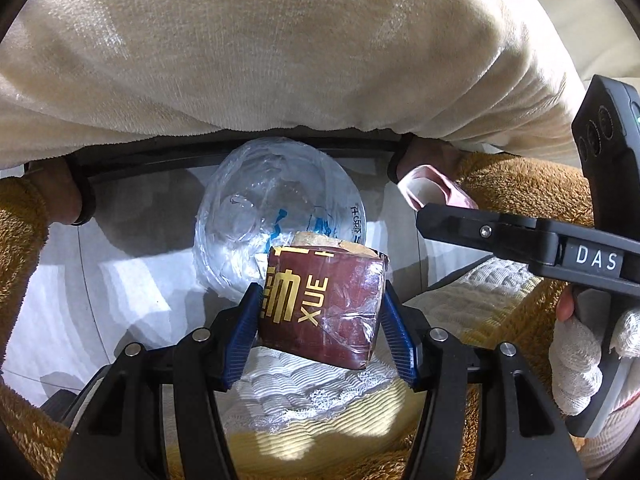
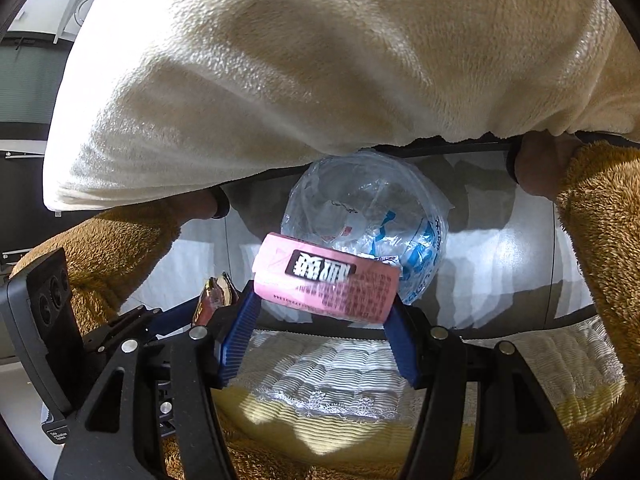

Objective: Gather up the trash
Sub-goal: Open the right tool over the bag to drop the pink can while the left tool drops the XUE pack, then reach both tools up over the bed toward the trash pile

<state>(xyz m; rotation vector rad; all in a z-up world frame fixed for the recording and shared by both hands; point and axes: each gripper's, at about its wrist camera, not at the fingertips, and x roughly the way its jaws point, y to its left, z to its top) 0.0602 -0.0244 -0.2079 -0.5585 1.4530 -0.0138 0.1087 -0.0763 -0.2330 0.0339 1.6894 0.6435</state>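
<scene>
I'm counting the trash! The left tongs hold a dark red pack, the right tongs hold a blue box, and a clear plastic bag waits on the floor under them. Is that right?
Almost. The box in the right tongs is pink, not blue, as the right wrist view shows. The rest stands: the left tongs grip the dark red pack, and the clear plastic bag sits open on the floor below.

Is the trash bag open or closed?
Open. The clear trash bag has a wide round mouth, and the view goes down inside it, where crumpled plastic lies.
</scene>
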